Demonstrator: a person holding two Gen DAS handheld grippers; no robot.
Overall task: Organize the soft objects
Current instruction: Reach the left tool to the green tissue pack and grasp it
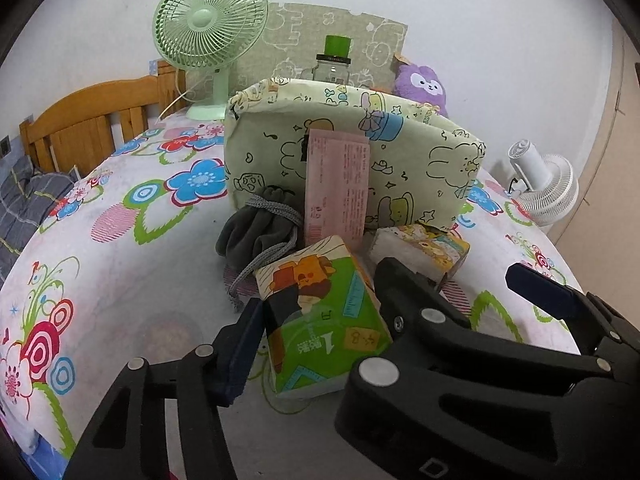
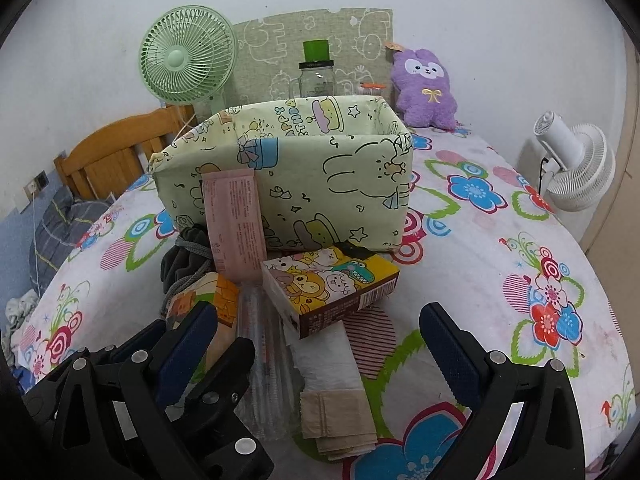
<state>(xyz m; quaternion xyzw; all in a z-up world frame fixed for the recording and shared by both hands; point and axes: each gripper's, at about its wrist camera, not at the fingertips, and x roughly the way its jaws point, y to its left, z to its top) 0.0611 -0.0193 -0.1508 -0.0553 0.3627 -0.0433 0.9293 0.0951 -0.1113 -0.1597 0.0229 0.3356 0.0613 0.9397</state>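
My left gripper (image 1: 320,320) is shut on a green-and-orange tissue pack (image 1: 324,316), on the flowered tablecloth in front of the pale green fabric bin (image 1: 420,168). That pack also shows in the right wrist view (image 2: 208,300), between the left gripper's fingers. My right gripper (image 2: 320,344) is open and empty above a clear-wrapped pack of beige tissues (image 2: 332,400). A yellow cartoon tissue pack (image 2: 332,288) lies just ahead of it. A pink packet (image 1: 338,184) leans on the bin. A grey drawstring pouch (image 1: 260,224) lies left of it.
A green desk fan (image 1: 210,28), a glass jar with a green lid (image 1: 334,62) and a purple plush (image 2: 426,88) stand behind the bin. A white fan (image 2: 576,168) stands at the right table edge. A wooden bed frame (image 1: 92,120) is at far left.
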